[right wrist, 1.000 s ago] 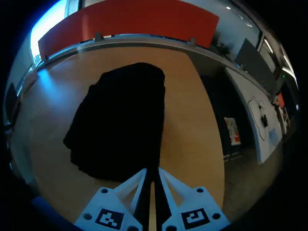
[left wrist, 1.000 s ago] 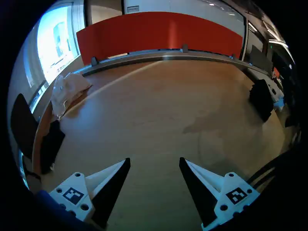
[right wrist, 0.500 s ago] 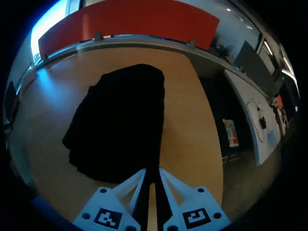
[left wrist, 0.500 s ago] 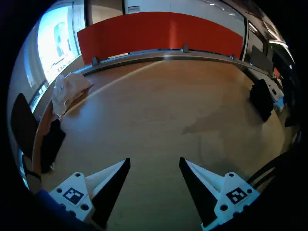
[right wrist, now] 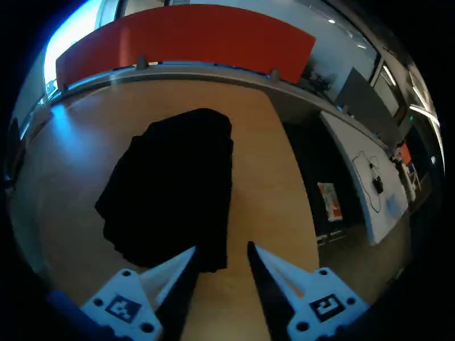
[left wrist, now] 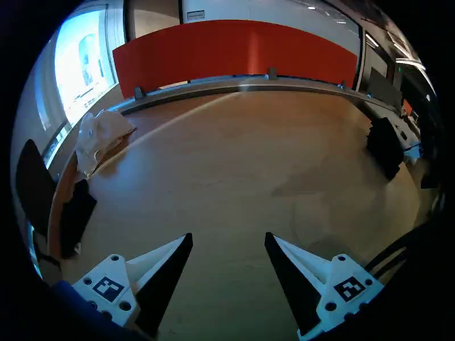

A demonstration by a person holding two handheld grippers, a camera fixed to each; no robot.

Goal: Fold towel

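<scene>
A black towel (right wrist: 176, 187) lies folded on the wooden table (right wrist: 79, 170), towards its right edge. My right gripper (right wrist: 222, 247) is open at the towel's near edge. The towel's near corner lies loose between the two fingers, and neither finger presses on it. In the left gripper view my left gripper (left wrist: 227, 236) stands open over the bare wooden table (left wrist: 239, 159), with nothing between its fingers. A black bundle (left wrist: 385, 145) sits at the far right edge of that table; I cannot tell if it is the same towel.
A crumpled white cloth (left wrist: 98, 133) lies at the table's far left. A dark chair (left wrist: 34, 184) and a black object (left wrist: 77, 213) stand past the left edge. A red partition (left wrist: 239, 51) runs along the back. A white desk (right wrist: 369, 182) stands across the aisle on the right.
My right gripper has opened and let go of the towel's near corner, which now rests on the table. The left gripper has stayed put and open.
</scene>
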